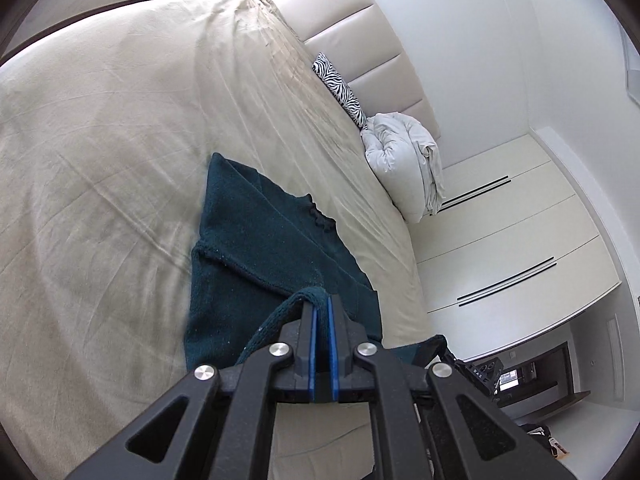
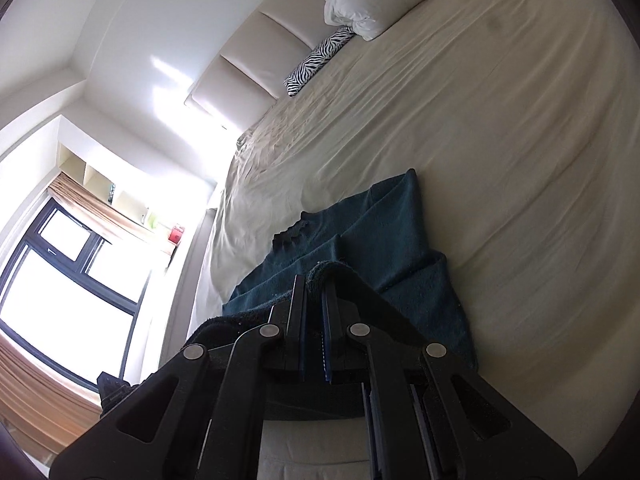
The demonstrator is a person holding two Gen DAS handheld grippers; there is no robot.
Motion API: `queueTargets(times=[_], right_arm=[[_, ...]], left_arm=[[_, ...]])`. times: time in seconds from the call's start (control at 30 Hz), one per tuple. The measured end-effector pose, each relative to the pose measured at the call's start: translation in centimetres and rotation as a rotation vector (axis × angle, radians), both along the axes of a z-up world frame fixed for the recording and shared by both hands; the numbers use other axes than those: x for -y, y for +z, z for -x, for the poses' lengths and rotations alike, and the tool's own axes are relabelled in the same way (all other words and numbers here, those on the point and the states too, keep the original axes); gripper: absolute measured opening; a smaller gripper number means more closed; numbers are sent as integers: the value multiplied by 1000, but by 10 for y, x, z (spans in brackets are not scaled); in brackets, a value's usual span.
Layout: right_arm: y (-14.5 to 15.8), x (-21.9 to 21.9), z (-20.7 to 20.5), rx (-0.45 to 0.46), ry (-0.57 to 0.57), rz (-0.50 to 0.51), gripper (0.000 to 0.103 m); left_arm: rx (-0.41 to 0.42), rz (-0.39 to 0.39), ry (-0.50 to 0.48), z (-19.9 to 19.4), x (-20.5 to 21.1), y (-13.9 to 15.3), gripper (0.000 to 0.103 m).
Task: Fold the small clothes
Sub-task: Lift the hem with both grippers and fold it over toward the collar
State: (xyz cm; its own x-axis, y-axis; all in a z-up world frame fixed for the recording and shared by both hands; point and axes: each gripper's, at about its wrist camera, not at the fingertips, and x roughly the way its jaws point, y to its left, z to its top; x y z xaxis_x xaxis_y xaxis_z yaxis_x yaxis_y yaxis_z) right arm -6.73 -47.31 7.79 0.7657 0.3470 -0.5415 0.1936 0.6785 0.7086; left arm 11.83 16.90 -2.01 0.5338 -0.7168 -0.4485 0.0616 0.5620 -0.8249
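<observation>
A dark teal knitted sweater (image 1: 256, 236) lies partly folded on the cream bed sheet (image 1: 100, 140), near the bed's foot edge. My left gripper (image 1: 322, 300) is shut on a rolled hem edge of the sweater and lifts it a little. In the right wrist view the same sweater (image 2: 384, 232) lies on the sheet (image 2: 500, 140). My right gripper (image 2: 314, 280) is shut on another edge of the sweater, which bunches between its jaws.
A zebra-print cushion (image 1: 340, 88) and a crumpled white duvet (image 1: 400, 160) lie by the padded headboard (image 1: 360, 28). White wardrobe doors (image 1: 512, 240) stand beside the bed. A window (image 2: 68, 280) with curtains is on the other side.
</observation>
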Motion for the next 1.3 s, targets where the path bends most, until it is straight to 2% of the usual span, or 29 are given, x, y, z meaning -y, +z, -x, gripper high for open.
queueTargets(times=[0.57, 0.87, 1.07, 1.3], right_arm=[[-34, 8, -101, -39, -34, 105, 5], [-53, 11, -166, -81, -35, 146, 5], [-82, 21, -202, -132, -64, 143, 5], [-126, 29, -236, -205, -84, 124, 5]], left_arm=[[-38, 21, 51, -100, 12, -18, 6], [-84, -14, 83, -157, 17, -38, 6], [-113, -48, 95, -195, 25, -56, 6], [-171, -76, 114, -223, 30, -90, 6]])
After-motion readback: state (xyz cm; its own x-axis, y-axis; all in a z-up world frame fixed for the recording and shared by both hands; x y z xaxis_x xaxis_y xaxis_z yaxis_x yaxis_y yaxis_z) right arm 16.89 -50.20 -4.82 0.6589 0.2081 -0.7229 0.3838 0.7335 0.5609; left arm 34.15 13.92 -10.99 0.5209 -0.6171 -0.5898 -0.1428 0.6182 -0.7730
